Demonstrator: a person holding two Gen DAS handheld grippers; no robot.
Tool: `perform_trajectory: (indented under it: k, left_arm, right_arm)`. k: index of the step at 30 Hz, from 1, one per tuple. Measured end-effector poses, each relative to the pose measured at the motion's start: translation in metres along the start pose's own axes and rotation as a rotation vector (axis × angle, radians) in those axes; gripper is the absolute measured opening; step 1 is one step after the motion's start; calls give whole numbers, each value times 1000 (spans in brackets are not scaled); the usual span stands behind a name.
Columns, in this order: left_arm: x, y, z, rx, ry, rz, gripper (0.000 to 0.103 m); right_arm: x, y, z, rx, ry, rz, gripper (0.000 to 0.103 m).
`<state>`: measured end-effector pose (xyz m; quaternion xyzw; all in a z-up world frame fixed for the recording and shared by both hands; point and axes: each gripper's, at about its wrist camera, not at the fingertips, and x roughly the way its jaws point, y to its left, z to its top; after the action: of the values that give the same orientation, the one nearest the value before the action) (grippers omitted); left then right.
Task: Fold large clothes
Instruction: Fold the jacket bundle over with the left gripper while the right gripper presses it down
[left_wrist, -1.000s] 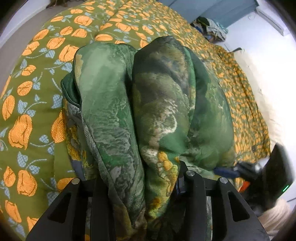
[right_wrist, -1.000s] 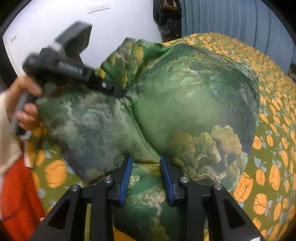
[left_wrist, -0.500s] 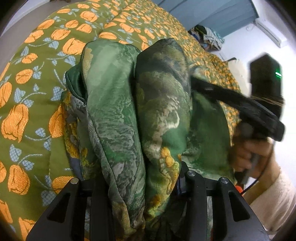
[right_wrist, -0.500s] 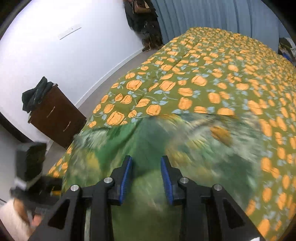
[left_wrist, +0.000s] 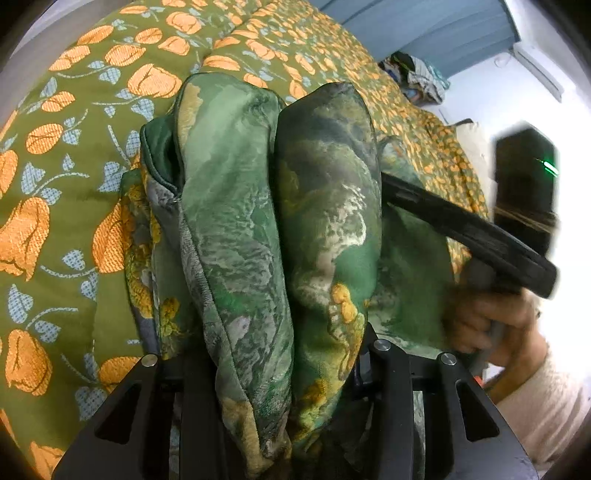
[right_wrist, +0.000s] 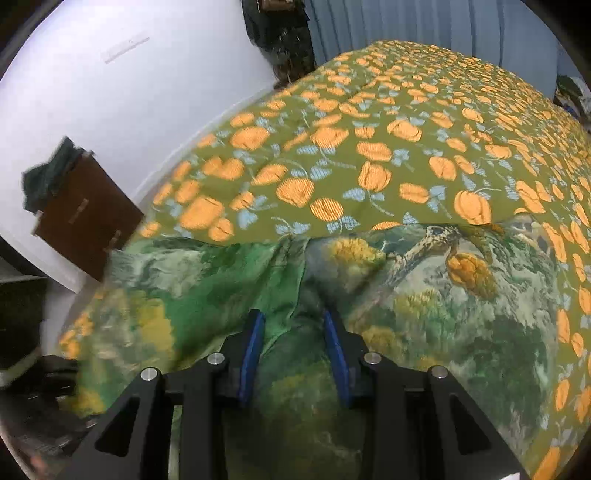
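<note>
Your bedspread (right_wrist: 388, 147) runs wide and flat ahead of the right gripper (right_wrist: 293, 343), all the way to the blue curtain (right_wrist: 424, 22) at the far end. On your left the bed edge falls off toward the white wall (right_wrist: 110, 92) and a brown cabinet (right_wrist: 85, 225). From the left wrist view the bedspread (left_wrist: 55, 177) lies open to the left and beyond, with a heap of clothes (left_wrist: 417, 74) at its far corner.

Your left gripper (left_wrist: 280, 369) points forward over the bed, clamped on two thick rolls of the garment (left_wrist: 258, 221), which bulge up between the fingers and hide the tips (only the black frame shows at the bottom). Your right hand (left_wrist: 484, 317) sits low on the right of that view, wrapped around the handle, with the right gripper (left_wrist: 461, 232) reaching in against the far side of the bundle, its tip hidden behind the cloth.

In the right wrist view the blue pads (right_wrist: 253, 350) stand apart with a ridge of green cloth pinched up between them, the garment (right_wrist: 424, 295) spreading flat on the bed to both sides. Whether they grip that ridge, you can't tell from here. The garment's far edge lies across the bedspread, just ahead of the pads.
</note>
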<state>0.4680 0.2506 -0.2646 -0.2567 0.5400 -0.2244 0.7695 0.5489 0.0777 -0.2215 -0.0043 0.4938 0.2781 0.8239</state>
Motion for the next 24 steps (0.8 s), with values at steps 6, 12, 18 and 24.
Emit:
perform_trajectory:
  k: [6,12,18,24]
  left_arm:
    - [1,-2,2,-8,-1,-4,42]
    - [2,-5,2,-5,0,0,42]
    - [7,-15,2,13,-2,24,43]
    - [9,-17,3,-4,-14,27,46]
  right_arm:
    - [-93,4,-70,-134,-31,22,35]
    - [-131,4,-158,-169,-8,-59,35]
    - [-93,-2,-174,-172,51,-112,35]
    - [-86,-6,-176,-159,25,-116,35]
